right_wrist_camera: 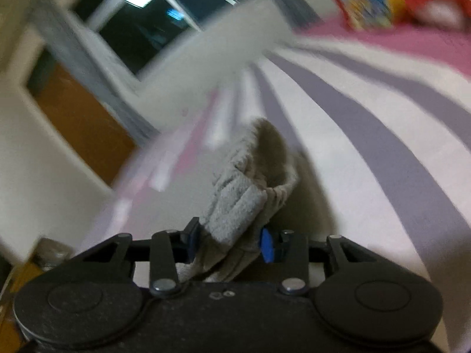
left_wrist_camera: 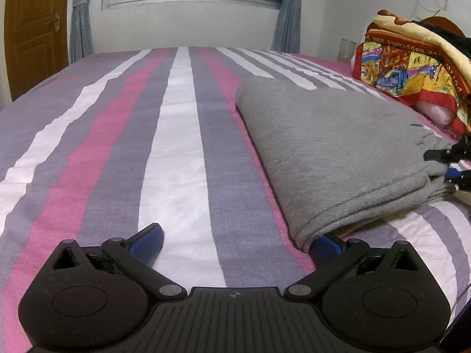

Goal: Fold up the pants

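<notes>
Left wrist view: I see the big bed [left_wrist_camera: 117, 147] with pink, white and purple stripes. The gray pants [left_wrist_camera: 329, 153] lie folded on it, on the right side. A bright blanket [left_wrist_camera: 412, 64] sits near them, by the wall. My left claw [left_wrist_camera: 235, 244] is spread wide. One finger rests on the sheet and the other is tucked under the near corner of the pants. My right claw [right_wrist_camera: 229, 241] is pinching a bunch of the pants. That picture is blurry.
</notes>
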